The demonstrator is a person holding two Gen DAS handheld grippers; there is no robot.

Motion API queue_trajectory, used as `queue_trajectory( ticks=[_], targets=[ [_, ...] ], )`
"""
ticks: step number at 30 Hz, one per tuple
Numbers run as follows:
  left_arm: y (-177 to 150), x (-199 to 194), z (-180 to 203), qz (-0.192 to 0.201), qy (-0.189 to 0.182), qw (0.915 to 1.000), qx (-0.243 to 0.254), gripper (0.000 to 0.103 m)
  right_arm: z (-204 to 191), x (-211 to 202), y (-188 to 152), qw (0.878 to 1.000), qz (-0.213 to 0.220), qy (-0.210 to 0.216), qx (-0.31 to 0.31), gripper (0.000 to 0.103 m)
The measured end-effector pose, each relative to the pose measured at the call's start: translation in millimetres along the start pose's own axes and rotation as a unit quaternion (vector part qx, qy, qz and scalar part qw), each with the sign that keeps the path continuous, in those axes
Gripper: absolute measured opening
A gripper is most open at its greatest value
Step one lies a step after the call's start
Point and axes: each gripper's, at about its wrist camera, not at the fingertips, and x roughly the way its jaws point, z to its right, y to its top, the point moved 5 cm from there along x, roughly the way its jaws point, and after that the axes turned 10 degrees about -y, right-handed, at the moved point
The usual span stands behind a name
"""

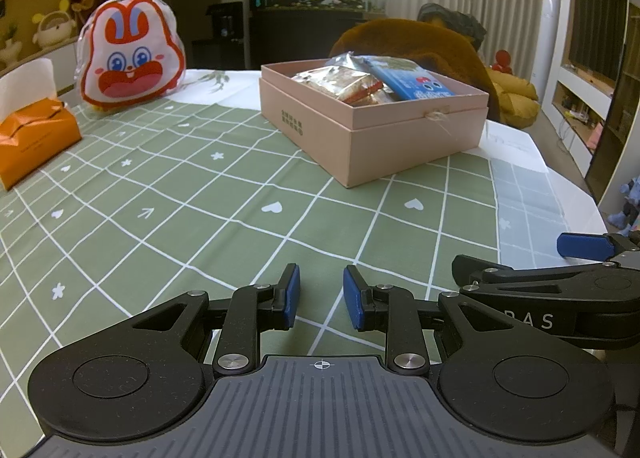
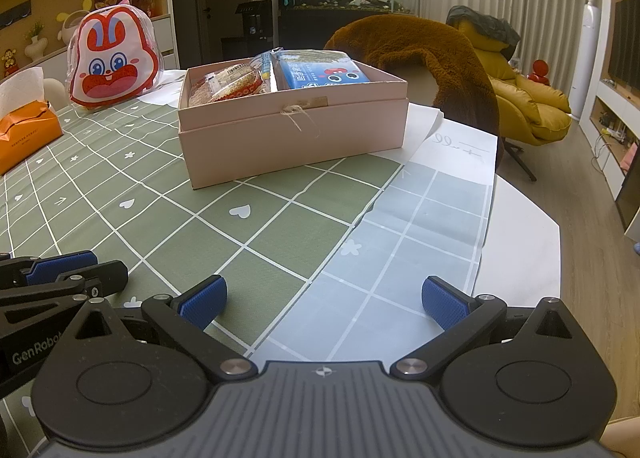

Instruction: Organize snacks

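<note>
Both tools hovered low over the near edge of the surface [image 1: 224, 194], which was covered with a green checked cloth, and neither carried anything. The left tool [image 1: 320, 296] had its jaws released with a narrow gap of bare cloth between the blue pads, and the right tool [image 2: 323, 300] stood spread wide, likewise empty. The snacks lay in the pink box [image 2: 292, 134] farther back on the surface: a silvery red-trimmed packet [image 2: 228, 88] on its left side and a blue packet [image 2: 320, 74] on its right, both resting inside the walls. A rabbit-faced bag [image 1: 132, 58] stood upright well to the left of the box, with an orange tissue pack [image 1: 34, 138] nearer the left edge. No loose snack showed on the cloth, so the sorting looked finished or paused, with the tools waiting. Any next move seemed to call for a forward reach to the rabbit-faced bag or the box, the left tool widening first.
</note>
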Motion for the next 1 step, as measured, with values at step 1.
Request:
queue_trajectory(
  ticks=[1],
  targets=[
    [0.0, 0.3, 0.1, 0.000, 0.000, 1.0000, 0.001, 0.029, -0.1, 0.3, 0.3, 1.000, 0.000, 0.000, 0.000, 0.103]
  ],
)
